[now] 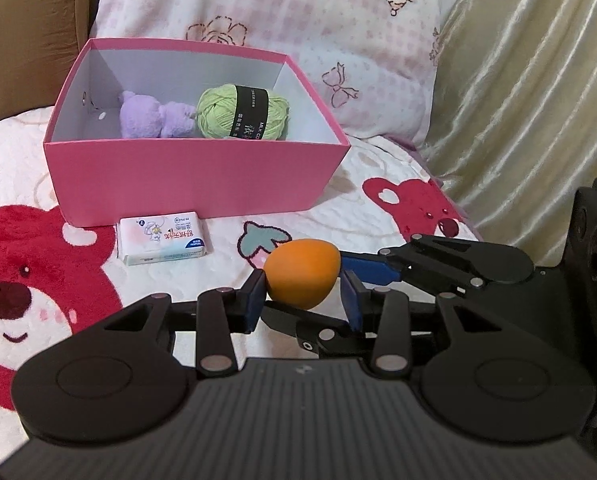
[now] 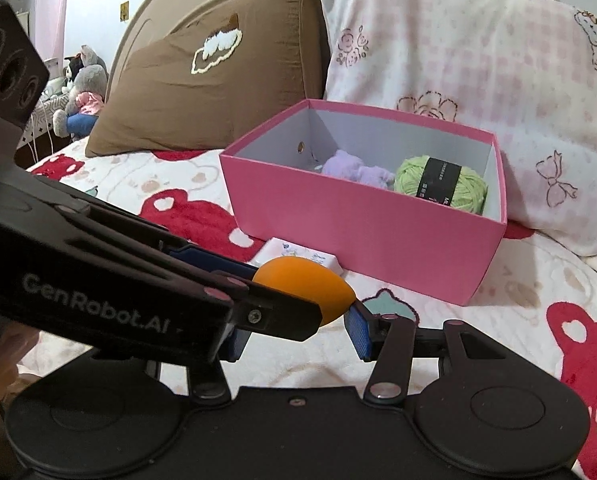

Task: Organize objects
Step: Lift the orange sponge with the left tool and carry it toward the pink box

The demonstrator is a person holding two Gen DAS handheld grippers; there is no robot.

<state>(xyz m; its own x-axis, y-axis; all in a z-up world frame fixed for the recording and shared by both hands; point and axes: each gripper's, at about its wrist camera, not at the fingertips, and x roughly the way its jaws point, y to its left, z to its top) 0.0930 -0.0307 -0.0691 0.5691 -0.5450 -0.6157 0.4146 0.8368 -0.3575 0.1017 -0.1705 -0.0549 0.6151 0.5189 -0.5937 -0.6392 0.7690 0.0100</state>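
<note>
Both hand-held grippers, left [image 1: 304,294] and right [image 2: 298,330], clasped one orange egg [image 1: 301,272] above the bed [image 1: 378,216]; yarn [image 1: 242,110] and plush toy [image 1: 150,114] lay boxed [image 1: 202,176], tissue pack [image 1: 163,237] remained outside.

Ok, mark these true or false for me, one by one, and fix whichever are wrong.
1. The green yarn ball lies inside the pink box. True.
2. The tissue pack is inside the box. False: it lies on the bedspread, just in front of the box.
3. The orange egg sits between the fingers of the left gripper. True.
4. The purple plush lies to the right of the yarn. False: it lies to its left, touching it.
5. The box has its lid on. False: it is open at the top.
</note>
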